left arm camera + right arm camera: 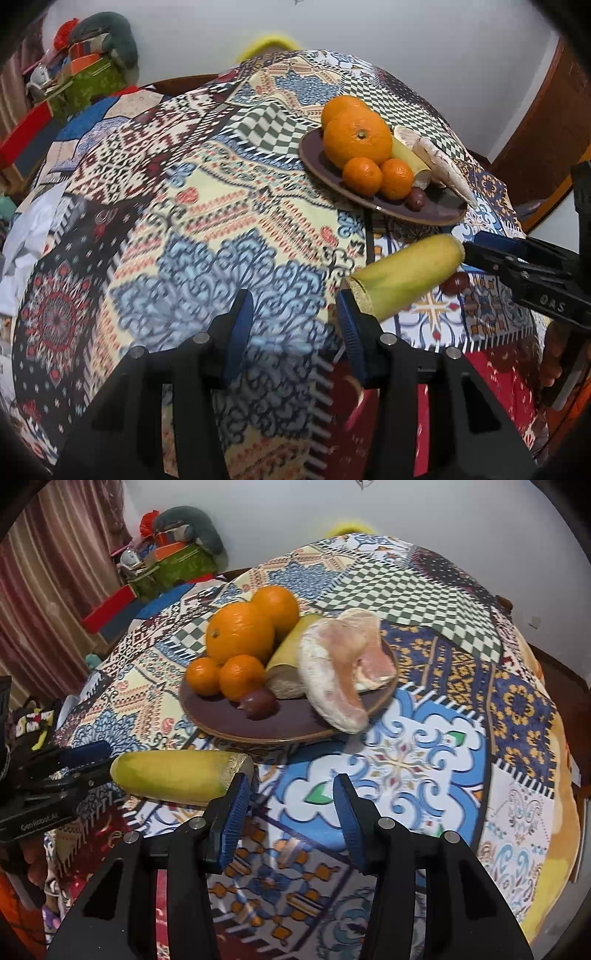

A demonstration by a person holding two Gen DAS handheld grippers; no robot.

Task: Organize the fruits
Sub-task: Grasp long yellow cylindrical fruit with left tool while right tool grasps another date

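Note:
A brown plate (317, 162) (288, 723) on the patterned tablecloth holds two large oranges (356, 142) (240, 637), two small mandarins (362, 175) (242, 677), a pomelo rind piece (284, 651), peeled pomelo segments (332, 672) (443, 170) and a small dark purple fruit (258, 703) (417, 197). A yellow-green pomelo rind wedge (406, 275) (173, 777) lies between both grippers, near the plate's front. My left gripper (293, 317) is open, its right finger touching the wedge's cut end. My right gripper (290, 799) is open, its left finger against the wedge's cut end.
A second small dark fruit (456, 284) lies on the cloth under the wedge. A cluttered shelf with boxes (166, 561) (85, 74) stands at the far left by a curtain (44, 590). The table edge drops off close in front.

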